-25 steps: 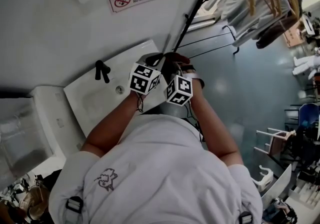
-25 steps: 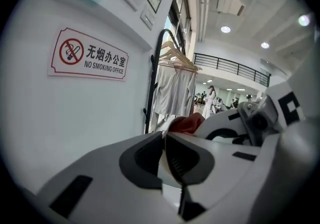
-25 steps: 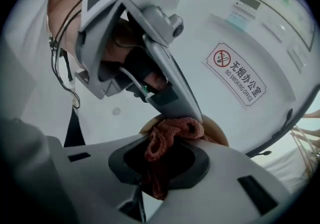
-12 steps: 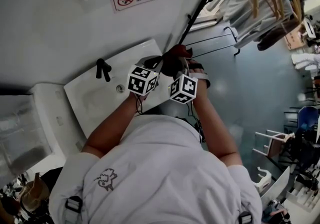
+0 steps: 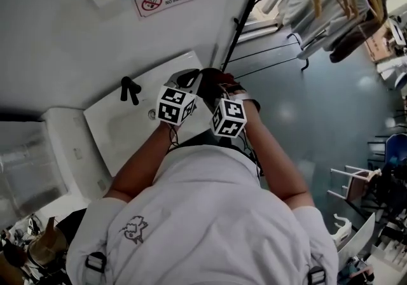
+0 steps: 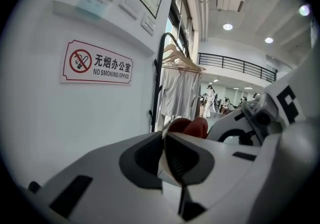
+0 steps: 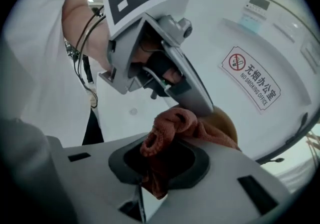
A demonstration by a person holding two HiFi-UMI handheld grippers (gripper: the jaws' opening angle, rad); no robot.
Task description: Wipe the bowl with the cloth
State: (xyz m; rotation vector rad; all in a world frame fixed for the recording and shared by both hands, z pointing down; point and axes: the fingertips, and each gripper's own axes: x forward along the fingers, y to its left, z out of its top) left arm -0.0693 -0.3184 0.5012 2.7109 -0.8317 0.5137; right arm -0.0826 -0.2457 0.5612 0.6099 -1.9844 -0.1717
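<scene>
**Hazards**

Left gripper (image 6: 164, 160): the jaws stand narrow, clamped on the thin rim of the bowl (image 6: 166, 172). Only the edge is pinched, so we judge this the weaker of the two holds. A hard push from the cloth could lever the rim out of the pads, and the bowl would drop into the sink (image 5: 121, 126) below. We advise light wiping pressure.

Right gripper (image 7: 157, 168): the jaws are closed on a bunched fold of the reddish cloth (image 7: 170, 127). Much of the cloth spills loose ahead of the jaws. If that wad drags on the bowl wall, it may pull free of the pads. The two grippers also work close together, so a wide stroke could knock one against the other.

**Position**

The bowl is held over the sink. Its rim sits between the left gripper's jaws, and its body extends beyond them toward the right gripper. The cloth lies just ahead of the right gripper's jaws and appears to press on the bowl, just beside the left gripper's tip. In the head view the grippers and the cloth hide most of the bowl.
</scene>
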